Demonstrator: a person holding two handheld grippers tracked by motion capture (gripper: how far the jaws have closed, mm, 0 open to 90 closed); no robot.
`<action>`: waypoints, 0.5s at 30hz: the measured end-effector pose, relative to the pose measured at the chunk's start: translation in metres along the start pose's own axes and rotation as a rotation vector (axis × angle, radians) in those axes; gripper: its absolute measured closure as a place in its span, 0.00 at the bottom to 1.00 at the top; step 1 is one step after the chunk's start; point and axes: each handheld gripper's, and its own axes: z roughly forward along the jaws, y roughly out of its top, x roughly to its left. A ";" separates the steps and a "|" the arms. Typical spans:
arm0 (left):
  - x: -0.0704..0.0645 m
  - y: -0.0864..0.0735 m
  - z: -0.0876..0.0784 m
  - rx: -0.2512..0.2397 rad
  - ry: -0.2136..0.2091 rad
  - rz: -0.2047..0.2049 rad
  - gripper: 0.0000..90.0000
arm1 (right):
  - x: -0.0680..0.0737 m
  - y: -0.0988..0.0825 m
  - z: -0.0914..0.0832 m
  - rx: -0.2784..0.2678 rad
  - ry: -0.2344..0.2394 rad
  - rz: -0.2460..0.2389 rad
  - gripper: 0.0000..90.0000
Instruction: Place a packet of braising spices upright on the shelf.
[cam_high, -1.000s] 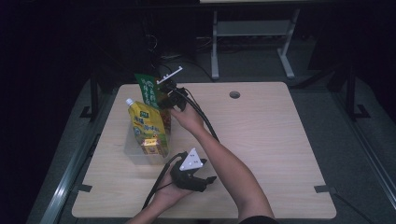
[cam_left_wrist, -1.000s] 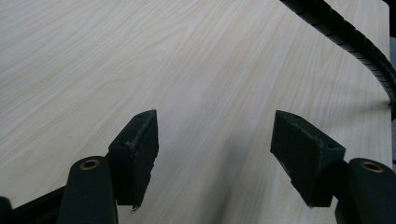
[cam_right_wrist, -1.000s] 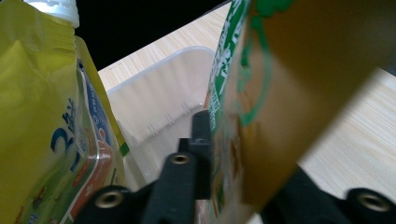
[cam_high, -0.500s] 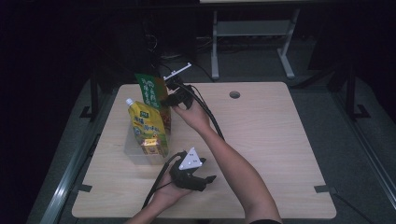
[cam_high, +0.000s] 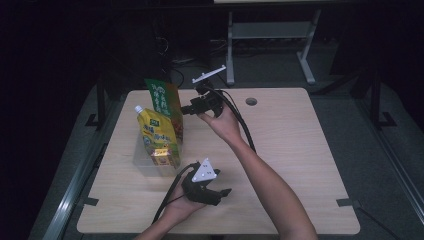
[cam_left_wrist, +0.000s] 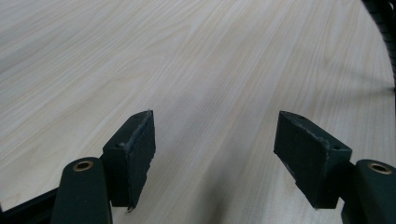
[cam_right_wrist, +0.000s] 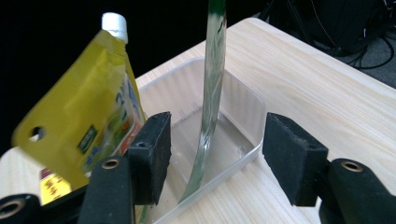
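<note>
Wooden table (cam_high: 280, 150): my right gripper (cam_right_wrist: 215, 154) has just been opening around the green pouch (cam_right_wrist: 212, 93), unpinched; it may topple from the clear tray (cam_right_wrist: 243, 121). Left gripper (cam_left_wrist: 215, 154) spread, empty.

- A light wooden table (cam_high: 300, 165) is seen from above, its grain lying plain in the left gripper view (cam_left_wrist: 196, 60).
- A small round hole (cam_high: 251, 101) is set in the tabletop near its far edge.
- A white metal stand (cam_high: 270, 35) with a low shelf is placed on the floor beyond the table.
- Dark cables (cam_right_wrist: 373, 42) are heaped on the floor past the table's edge.
- The surroundings are left in deep shadow.
</note>
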 end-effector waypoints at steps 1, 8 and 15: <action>0.000 0.000 0.000 0.000 0.000 -0.001 0.32 | -0.001 -0.001 -0.004 -0.007 0.000 0.003 0.45; 0.002 0.000 -0.001 0.004 0.004 0.002 0.31 | -0.008 -0.012 -0.027 -0.015 -0.014 0.013 0.44; 0.003 0.000 0.000 0.007 0.003 0.011 0.31 | -0.016 -0.031 -0.050 -0.015 -0.040 0.032 0.44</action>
